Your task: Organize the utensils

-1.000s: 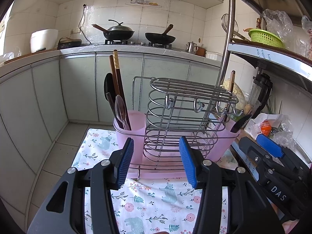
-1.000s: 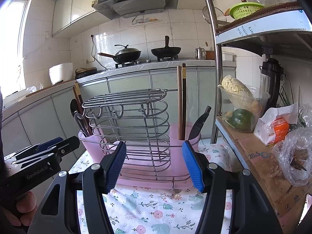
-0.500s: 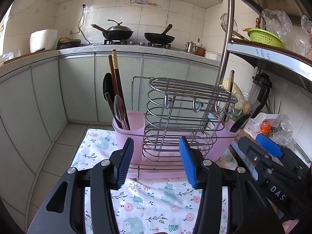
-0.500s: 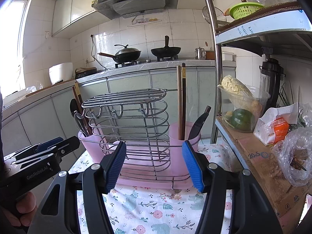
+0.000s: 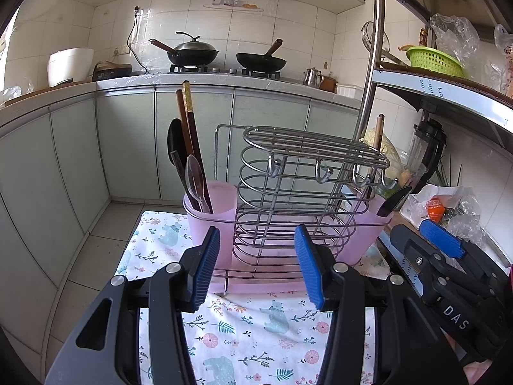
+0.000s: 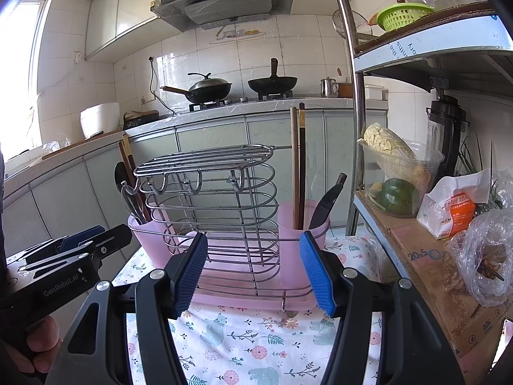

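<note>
- Since both of your tools sit level with the rack (image 5: 307,199) and aim at it from either side of centre, you seem set to start, each within reach of its own cup; that is my reading, not something shown.
- Your rack stands on the floral cloth (image 5: 256,330) over the bench, a tiered wire frame in a pink tray (image 6: 250,298), with hooks along its top front edge; all of the hooks hang bare.
- Your left hand-held gripper (image 5: 256,266) has its jaws apart with nothing between the blue pads, just short of the tray's front edge.
- Your right hand-held gripper (image 6: 253,272) is likewise spread and empty, near the tray but not touching it.
- At the left end, a pink cup (image 5: 211,211) holds chopsticks (image 5: 189,134), a dark ladle and a clear spoon (image 5: 195,176), all upright and leaning back.
- At the right end, another cup (image 6: 301,221) holds a second chopstick pair (image 6: 298,163) standing straight and a black serrated knife (image 6: 327,202) tilted right, its handle end up.
- Judging by this, the utensils already look sorted by cup; little may remain.
</note>
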